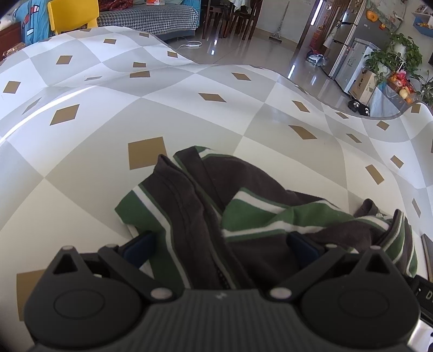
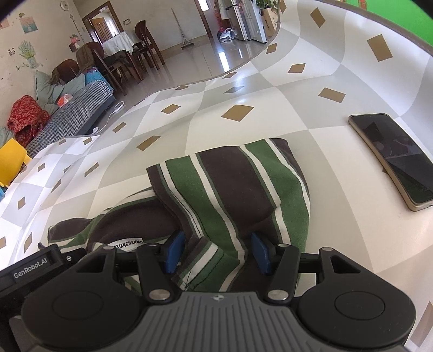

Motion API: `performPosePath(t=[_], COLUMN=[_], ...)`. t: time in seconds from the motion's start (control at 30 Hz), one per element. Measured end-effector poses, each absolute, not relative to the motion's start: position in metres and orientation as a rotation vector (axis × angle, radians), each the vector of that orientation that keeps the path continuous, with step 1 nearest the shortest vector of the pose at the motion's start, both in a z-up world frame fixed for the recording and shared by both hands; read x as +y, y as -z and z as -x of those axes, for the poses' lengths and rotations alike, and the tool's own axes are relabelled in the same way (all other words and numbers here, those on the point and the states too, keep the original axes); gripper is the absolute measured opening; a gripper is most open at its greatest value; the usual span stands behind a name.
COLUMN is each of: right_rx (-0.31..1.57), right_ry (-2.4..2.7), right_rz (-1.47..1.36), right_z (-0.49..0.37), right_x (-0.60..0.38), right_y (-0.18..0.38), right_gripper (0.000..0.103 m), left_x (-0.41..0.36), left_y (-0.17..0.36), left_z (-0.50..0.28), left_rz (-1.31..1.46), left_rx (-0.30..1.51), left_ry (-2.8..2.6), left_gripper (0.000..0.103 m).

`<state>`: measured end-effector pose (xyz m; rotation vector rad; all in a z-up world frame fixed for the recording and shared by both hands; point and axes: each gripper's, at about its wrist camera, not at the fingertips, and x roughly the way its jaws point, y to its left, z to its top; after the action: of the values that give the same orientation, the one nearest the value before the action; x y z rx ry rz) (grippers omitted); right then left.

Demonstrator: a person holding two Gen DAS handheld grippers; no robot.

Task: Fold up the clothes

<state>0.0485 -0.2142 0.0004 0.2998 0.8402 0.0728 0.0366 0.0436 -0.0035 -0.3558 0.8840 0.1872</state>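
Holding both grippers low over the striped garment (image 2: 227,184), you have it bunched on the bench (image 1: 81,173), which wears a grey-and-white checked cover with tan diamonds.

Left gripper (image 1: 220,243): jaws spread wide, blue pads on either side of a brown fold with a zipper line; cloth lies between them, but the pads are not pressed on it, so released. The garment here is crumpled, with green, white and brown stripes, and one brown edge sticks up toward the far side of the bench.

Right gripper (image 2: 217,250): jaws parted, with a ridge of striped cloth rising between the blue pads (image 2: 173,250). Cloth nearly fills the gap; whether the pads actually pinch it, you cannot tell. A white neck label (image 2: 127,241) with printed letters shows just left of this gripper, partly hidden by the linkage.

Relative to the garment: a dark-screened smartphone (image 2: 395,159) lies flat on the bench off to its right, well apart. Beyond the garment's far edge the bench runs out to tiled floor (image 2: 194,62). A yellow chair (image 1: 73,15) stands past the bench's far left corner.
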Motion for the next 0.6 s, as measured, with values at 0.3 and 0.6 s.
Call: performPosePath(t=[0.3, 0.6], right_rx=[0.829, 0.812], right_ry=[-0.046, 0.011], right_rz=[-0.380, -0.405], right_z=[-0.055, -0.058], right_x=[-0.232, -0.244], right_y=[0.000, -0.002], right_gripper=[0.046, 0.042], left_x=[0.047, 0.054], left_y=[0.003, 0.002], left_z=[-0.043, -0.045], left_rz=[0.400, 0.459], left_rx=[0.880, 0.869], left_ry=[-0.188, -0.203], left_gripper=[0.103, 0.103])
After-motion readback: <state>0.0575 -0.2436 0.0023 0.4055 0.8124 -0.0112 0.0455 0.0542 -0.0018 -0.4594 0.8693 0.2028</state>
